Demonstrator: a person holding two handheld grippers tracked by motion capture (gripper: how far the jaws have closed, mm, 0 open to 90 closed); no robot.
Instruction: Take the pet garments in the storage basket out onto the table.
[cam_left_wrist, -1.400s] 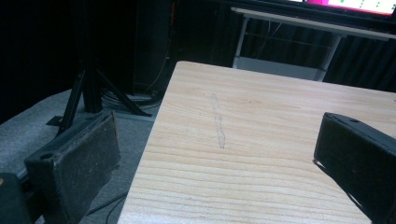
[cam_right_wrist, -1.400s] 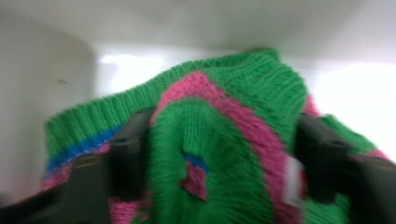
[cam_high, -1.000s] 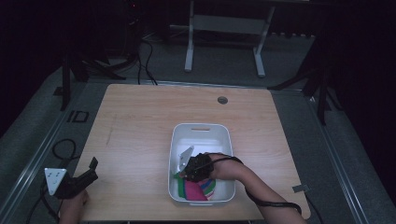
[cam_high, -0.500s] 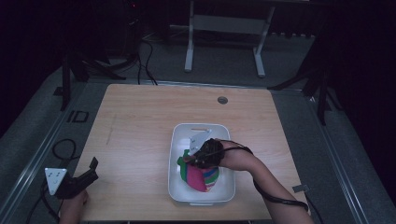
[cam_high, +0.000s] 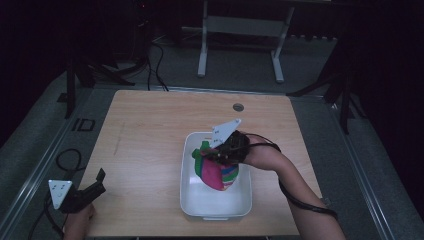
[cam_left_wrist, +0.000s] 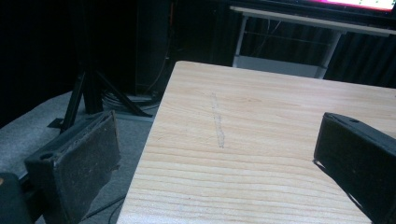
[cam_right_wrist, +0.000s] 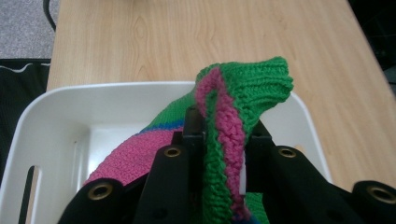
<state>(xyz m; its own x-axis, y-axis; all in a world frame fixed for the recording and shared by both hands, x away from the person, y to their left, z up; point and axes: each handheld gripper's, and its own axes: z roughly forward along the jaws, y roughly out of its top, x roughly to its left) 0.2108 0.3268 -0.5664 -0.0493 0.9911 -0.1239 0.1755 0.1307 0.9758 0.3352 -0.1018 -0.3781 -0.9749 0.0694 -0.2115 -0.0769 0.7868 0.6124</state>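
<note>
**Knitted piece lifted clear of the bin floor**

Since a second ago the right hand-held gripper (cam_high: 216, 156) has risen from low inside the white rectangular plastic bin (cam_high: 192, 202) and now holds the striped pink, green and blue knitted cloth (cam_high: 214, 172) up, its jaws pinched on a folded green-and-pink edge (cam_right_wrist: 224, 126). The cloth's lower part hangs inside the bin, so the lift looks only partly done; I judge it must go higher before it can pass over the rim.

The left hand-held gripper (cam_high: 92, 189) waits with jaws spread wide at the near left corner of the light wooden table (cam_high: 150, 130), well apart from the bin. Bare tabletop lies open left of the bin and beyond it. The bin itself sits close to the table's near edge, leaving little room there.
</note>
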